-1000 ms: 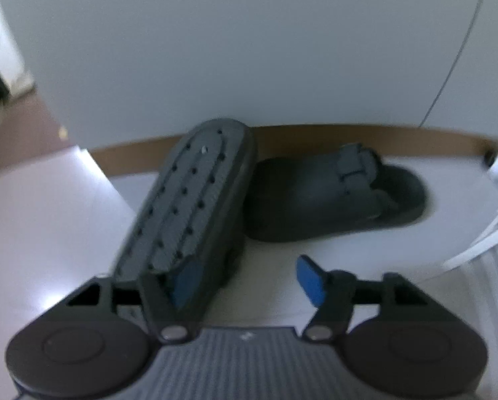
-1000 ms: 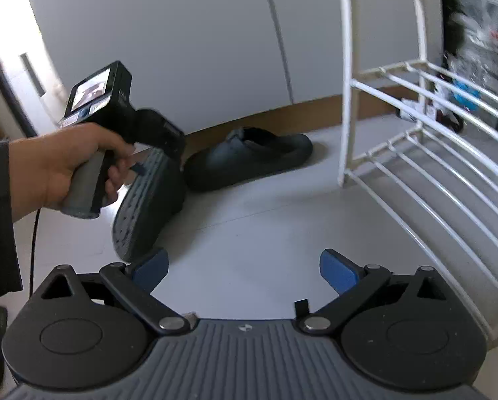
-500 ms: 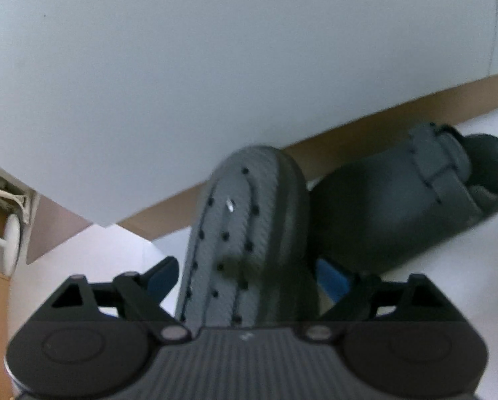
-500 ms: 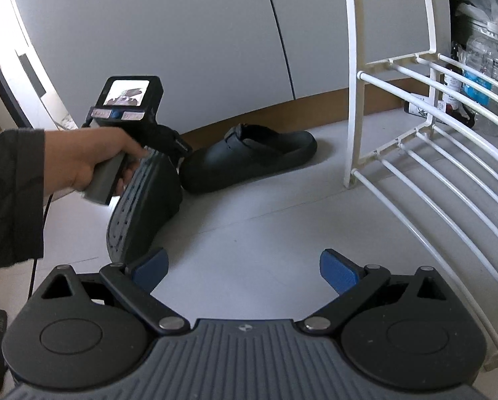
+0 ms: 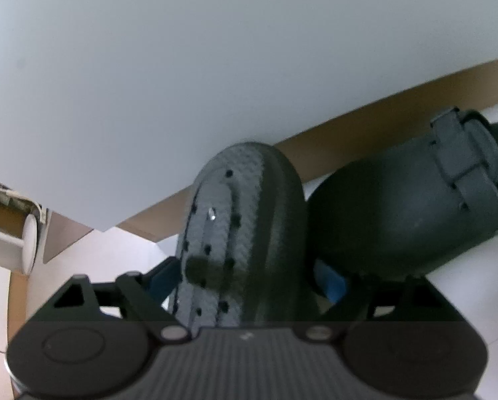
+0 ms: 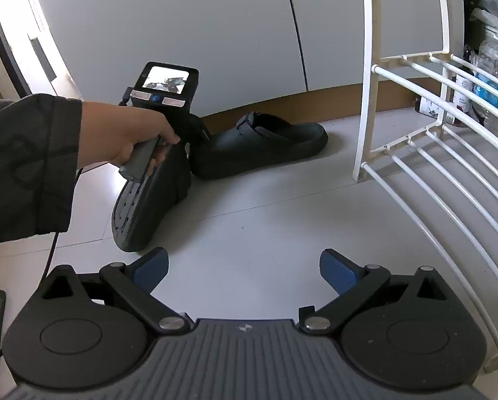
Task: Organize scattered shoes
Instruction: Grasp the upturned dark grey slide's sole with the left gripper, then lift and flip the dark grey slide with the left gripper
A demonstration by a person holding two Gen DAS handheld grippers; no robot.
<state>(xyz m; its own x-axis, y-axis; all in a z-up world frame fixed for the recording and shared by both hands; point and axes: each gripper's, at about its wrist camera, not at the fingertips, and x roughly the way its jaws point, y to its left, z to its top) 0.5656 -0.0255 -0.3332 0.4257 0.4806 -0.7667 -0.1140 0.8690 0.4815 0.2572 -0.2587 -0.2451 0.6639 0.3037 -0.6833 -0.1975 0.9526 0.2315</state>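
Left gripper (image 5: 245, 278): my jaws have just been closing, with the tipped clog (image 5: 235, 220) between them. It's a dark clog on its side edge, with the grey dotted sole facing 9 o'clock. One blue pad (image 5: 164, 275) sits at the sole side and the other (image 5: 330, 283) at the upper side, both right against the shoe. I can't tell whether they actually press it, so the grip is unclear.

The second clog (image 5: 398, 213) is upright on the floor (image 6: 265, 226) at 2 o'clock from the tipped one, its toe touching or just beside it. The brown baseboard (image 5: 382, 123) runs behind both.

Right gripper (image 6: 244, 268): my fingers are spread wide and hold nothing, with bare floor between them. From here the tipped clog is at 10 o'clock under my left hand (image 6: 125, 136) and dark sleeve (image 6: 25, 166). The second clog is at 12 and the white wire rack (image 6: 365, 66) at 2. Both clogs are on the floor outside the rack.
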